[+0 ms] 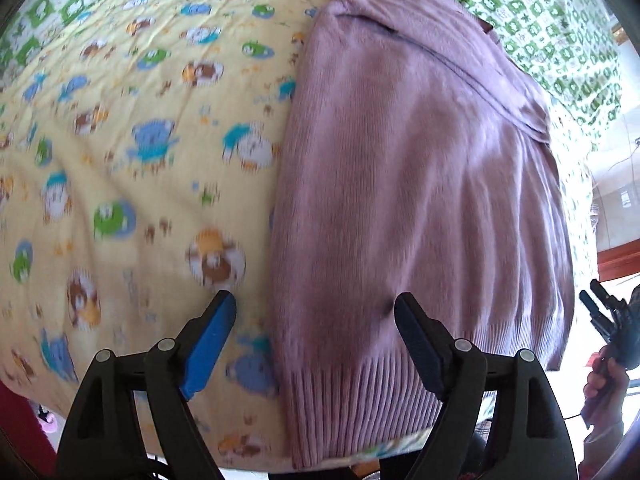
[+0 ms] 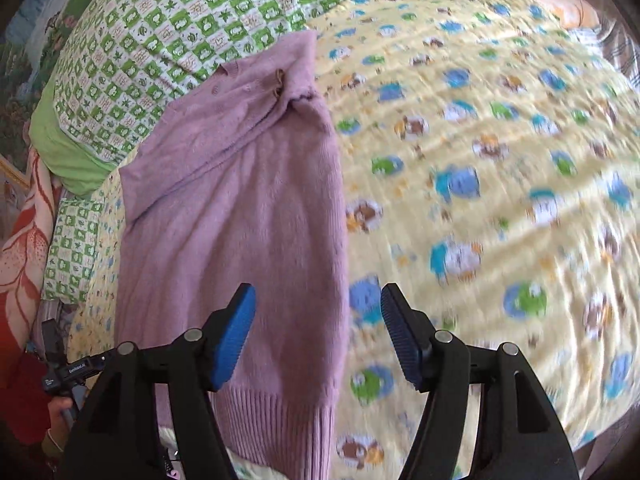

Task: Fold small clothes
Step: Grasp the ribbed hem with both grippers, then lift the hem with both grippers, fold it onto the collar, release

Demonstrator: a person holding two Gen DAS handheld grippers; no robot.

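A pink knit sweater (image 1: 416, 208) lies flat on the bed, folded lengthwise, ribbed hem toward me and collar at the far end. It also shows in the right wrist view (image 2: 236, 208). My left gripper (image 1: 316, 316) is open and empty, hovering over the sweater's left edge near the hem. My right gripper (image 2: 318, 308) is open and empty, hovering over the sweater's right edge near the hem. The other hand-held gripper shows at the right edge of the left wrist view (image 1: 608, 316) and at the lower left of the right wrist view (image 2: 68, 372).
The sweater rests on a yellow blanket with cartoon animals (image 1: 120, 160), also in the right wrist view (image 2: 500, 160). A green-and-white checked quilt (image 2: 160, 20) lies beyond it (image 1: 560, 32). The bed's near edge runs just below the hem.
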